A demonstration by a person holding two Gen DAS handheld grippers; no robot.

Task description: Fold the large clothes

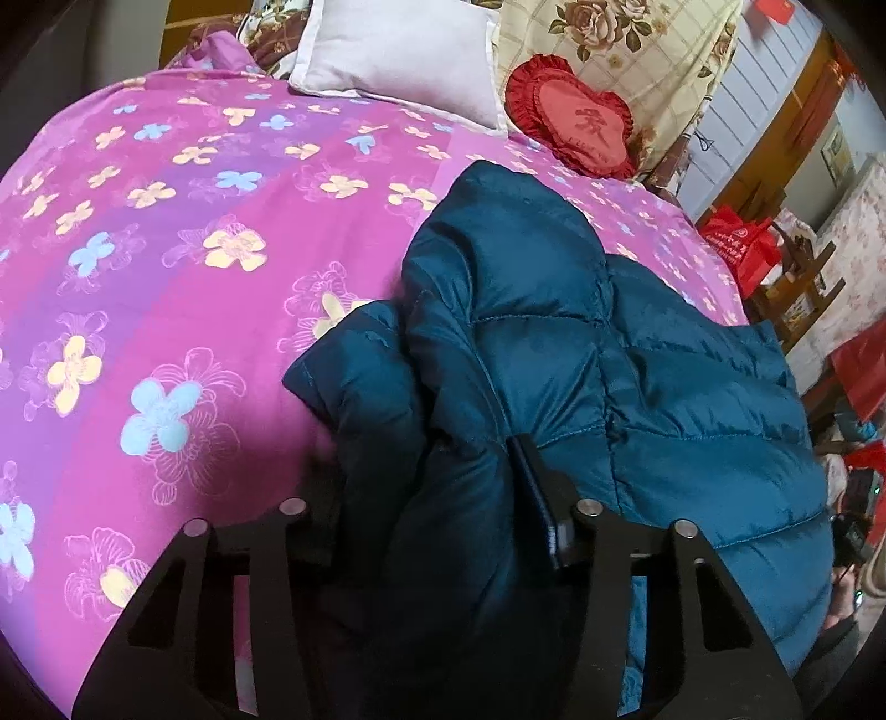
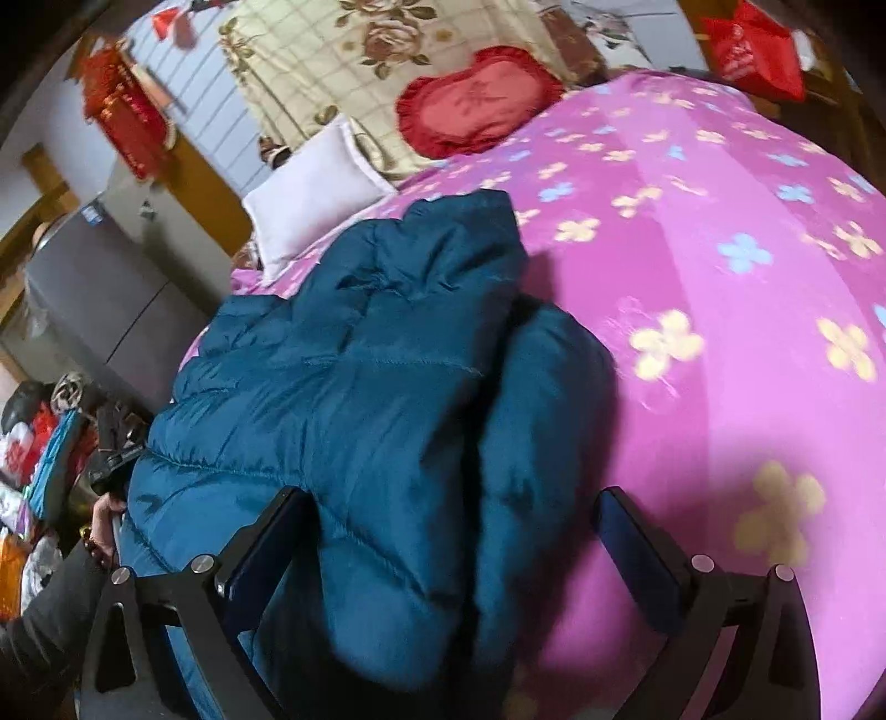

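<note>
A teal quilted puffer jacket (image 1: 581,354) lies crumpled on a bed under a pink flowered cover (image 1: 166,221). In the left wrist view a thick fold of the jacket bulges up between my left gripper's (image 1: 426,459) fingers. The right-hand finger (image 1: 540,487) presses into the fabric and the other finger is hidden behind the fold. In the right wrist view my right gripper (image 2: 451,495) stands wide open over the jacket's (image 2: 360,360) near edge. One finger (image 2: 266,548) lies against the padding, while the other sits apart over the pink cover (image 2: 720,277).
A white pillow (image 1: 398,55), a red heart cushion (image 1: 570,116) and a rose-print quilt (image 1: 637,50) sit at the head of the bed. Red bags (image 1: 742,243) and clutter stand beside the bed. A hand and dark sleeve (image 2: 83,554) show at the lower left.
</note>
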